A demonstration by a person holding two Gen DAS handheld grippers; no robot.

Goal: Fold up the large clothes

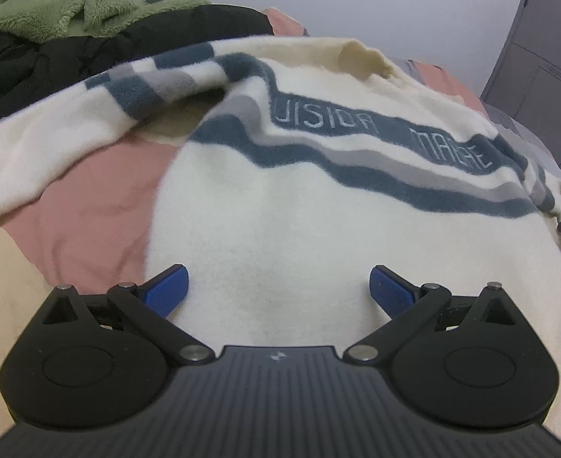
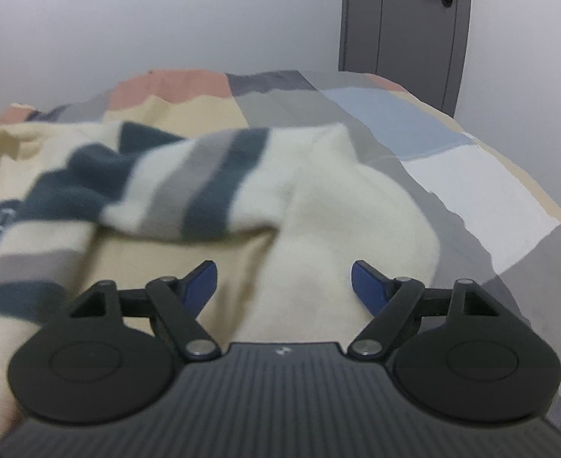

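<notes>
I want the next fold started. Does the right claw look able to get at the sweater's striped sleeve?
Probably yes: the right claw is open, and the striped sleeve lies just ahead with nothing between.

The sweater (image 1: 265,206) was cream and fuzzy, with dark blue and grey stripes across the chest and pale lettering in the widest blue band. It lay spread on a patchwork bed cover, its hem nearest the left wrist camera and its neck opening puckered at the far end. One striped sleeve (image 2: 188,183) lay folded across the body, while the other (image 1: 101,103) stretched out sideways over the cover.
</notes>
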